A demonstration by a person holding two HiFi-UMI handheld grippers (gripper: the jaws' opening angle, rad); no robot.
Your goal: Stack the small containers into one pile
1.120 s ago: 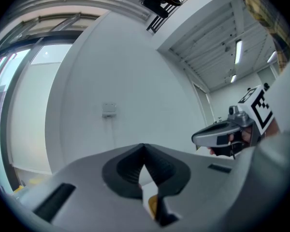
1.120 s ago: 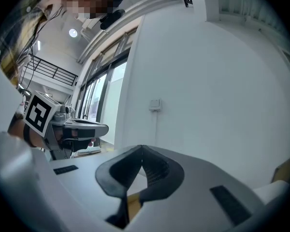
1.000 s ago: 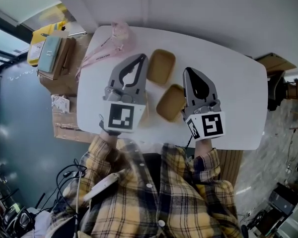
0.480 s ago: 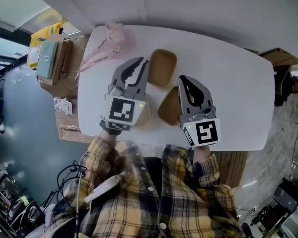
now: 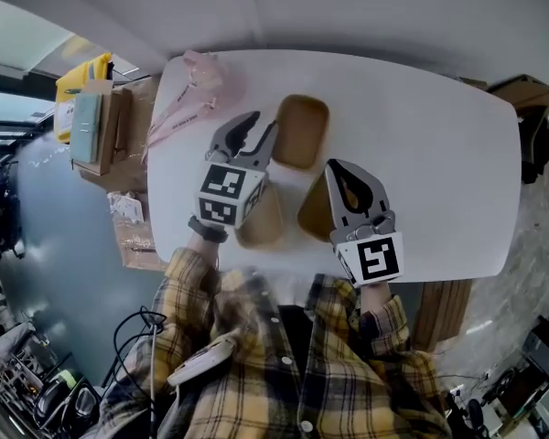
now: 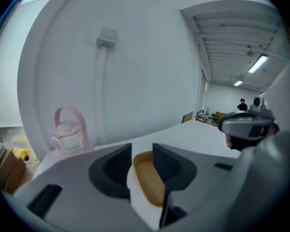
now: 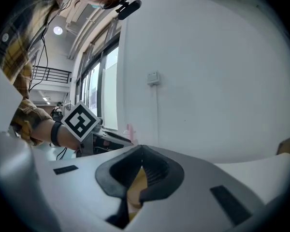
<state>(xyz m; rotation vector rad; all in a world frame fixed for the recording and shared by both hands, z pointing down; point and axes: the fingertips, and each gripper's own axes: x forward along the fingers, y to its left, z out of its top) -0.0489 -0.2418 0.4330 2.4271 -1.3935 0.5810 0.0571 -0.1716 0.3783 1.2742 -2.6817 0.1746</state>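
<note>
A person in a yellow checked shirt (image 5: 284, 373) holds tongs in each hand over a white table (image 5: 439, 154). The left tongs (image 5: 262, 126) have just been opening. Their jaws stand apart. The rim of the left container (image 5: 261, 222) sits in the gap, but the pads do not press on it. This brown box shows at 6 o'clock from the tips, under the body of the tongs.

The right tongs (image 5: 337, 168) are closed on the wall of the right container (image 5: 313, 208). It shows at 7 o'clock from their tips. It is just beside the left container, at its 3 o'clock.

The far container (image 5: 300, 132) lies flat on the table, just beside the left tips, at their 3 o'clock. A pink thing (image 5: 197, 76) sits at 11 o'clock from them, near the table's edge.
</note>
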